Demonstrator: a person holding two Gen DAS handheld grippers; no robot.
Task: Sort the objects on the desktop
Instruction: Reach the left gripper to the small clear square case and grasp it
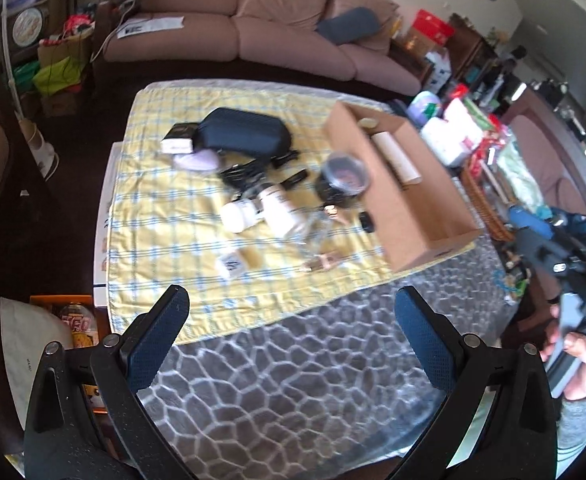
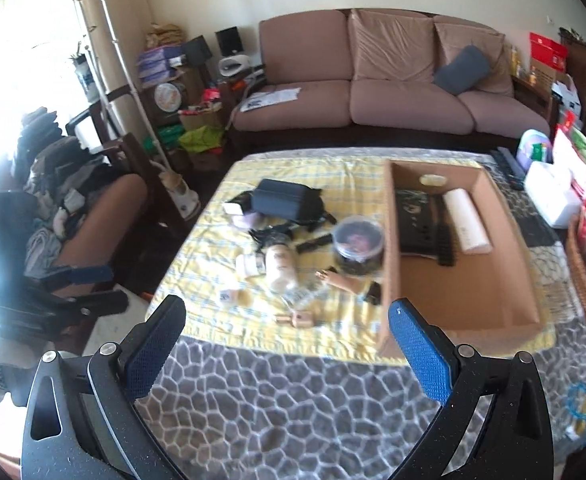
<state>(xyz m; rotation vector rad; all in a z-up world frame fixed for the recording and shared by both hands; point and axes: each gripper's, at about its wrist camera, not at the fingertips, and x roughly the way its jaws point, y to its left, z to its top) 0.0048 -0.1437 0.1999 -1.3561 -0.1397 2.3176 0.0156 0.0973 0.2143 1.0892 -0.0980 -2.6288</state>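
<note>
A yellow checked cloth covers the table's far part. On it lie a dark blue pouch, a black cable, a round clear jar with dark contents, a white bottle, a small white jar and several small bits. A cardboard box on the right holds a white roll and a black flat item. My left gripper and my right gripper both hang open and empty above the near table edge.
A grey pebble-pattern mat covers the near table. A pink sofa stands behind. Clutter, a white tissue box and a wicker basket crowd the right side. A chair piled with clothes stands left. A hand holds the other gripper.
</note>
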